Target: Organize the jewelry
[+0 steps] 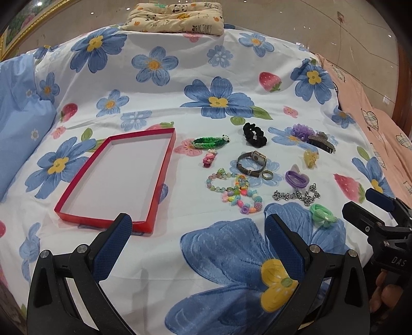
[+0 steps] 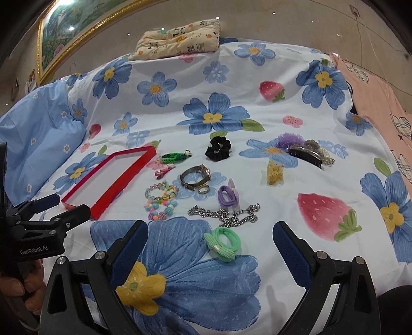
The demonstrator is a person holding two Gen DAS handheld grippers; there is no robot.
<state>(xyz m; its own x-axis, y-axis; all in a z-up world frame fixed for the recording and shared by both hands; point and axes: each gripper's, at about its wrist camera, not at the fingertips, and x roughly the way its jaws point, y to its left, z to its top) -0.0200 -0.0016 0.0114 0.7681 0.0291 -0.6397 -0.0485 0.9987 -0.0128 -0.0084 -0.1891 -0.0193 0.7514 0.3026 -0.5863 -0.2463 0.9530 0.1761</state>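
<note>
An empty red tray [image 1: 164, 165] [image 2: 113, 194] lies on the flowered bedsheet at the left. To its right lie a green braided band [image 1: 208, 142], a black scrunchie [image 1: 255, 134] [image 2: 219, 149], a watch [image 1: 251, 162] [image 2: 195, 177], a ring [image 1: 266, 175], bead bracelets [image 1: 237, 192] [image 2: 161, 199], a silver chain [image 1: 297, 195] [image 2: 226, 215], purple hair ties [image 1: 296, 177] [image 2: 227, 197], a green hair tie [image 1: 322, 212] [image 2: 222, 243], a yellow clip [image 2: 275, 173] and a dark claw clip [image 2: 306, 154]. My left gripper [image 1: 197, 226] is open and empty near the tray's front corner. My right gripper [image 2: 209, 233] is open, around the green hair tie.
A blue pillow [image 1: 18, 128] lies left of the tray. A small panda-print cushion [image 1: 177, 16] sits at the bed's far end. A pink sheet [image 2: 381, 98] covers the right side. A framed picture [image 2: 69, 33] leans on the wall behind.
</note>
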